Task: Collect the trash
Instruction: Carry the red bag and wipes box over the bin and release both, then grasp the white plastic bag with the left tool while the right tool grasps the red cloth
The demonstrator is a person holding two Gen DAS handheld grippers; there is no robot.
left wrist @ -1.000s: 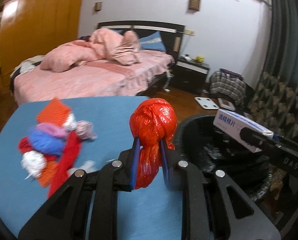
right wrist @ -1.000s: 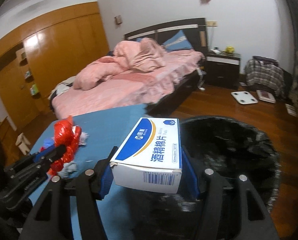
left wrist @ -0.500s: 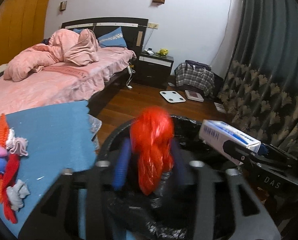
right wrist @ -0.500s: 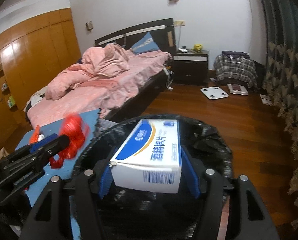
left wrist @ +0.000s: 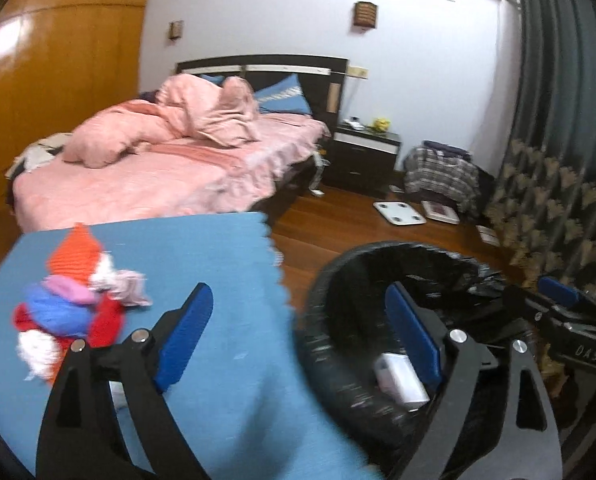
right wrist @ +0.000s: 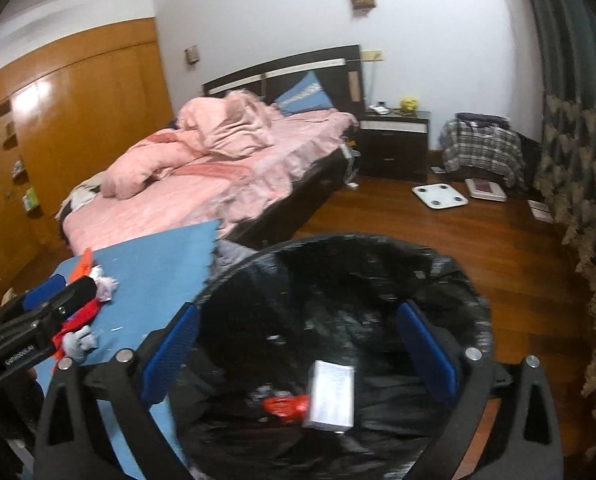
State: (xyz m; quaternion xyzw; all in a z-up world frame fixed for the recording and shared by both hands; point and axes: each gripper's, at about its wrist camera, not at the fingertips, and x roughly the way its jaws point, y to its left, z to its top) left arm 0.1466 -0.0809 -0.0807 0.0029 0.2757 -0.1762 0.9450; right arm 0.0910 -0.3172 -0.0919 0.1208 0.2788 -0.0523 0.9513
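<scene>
Both my grippers are spreading their jaws wide with nothing between them: the left gripper sits over the edge where the blue table meets the bin, and the right gripper hangs right over the bin mouth. The white box is lying down inside the trash bin, a plain carton with a blue-and-white printed face, and the red plastic bag is crumpled right beside it, touching its left edge. That bin is lined with a shiny black bag. Still out on the table, off to my left, is a heap of scraps: orange knit piece, blue and pink wads, red strip, white tufts. Behind it all there's the pink bed, a dark nightstand, and a white scale on the wood floor.
</scene>
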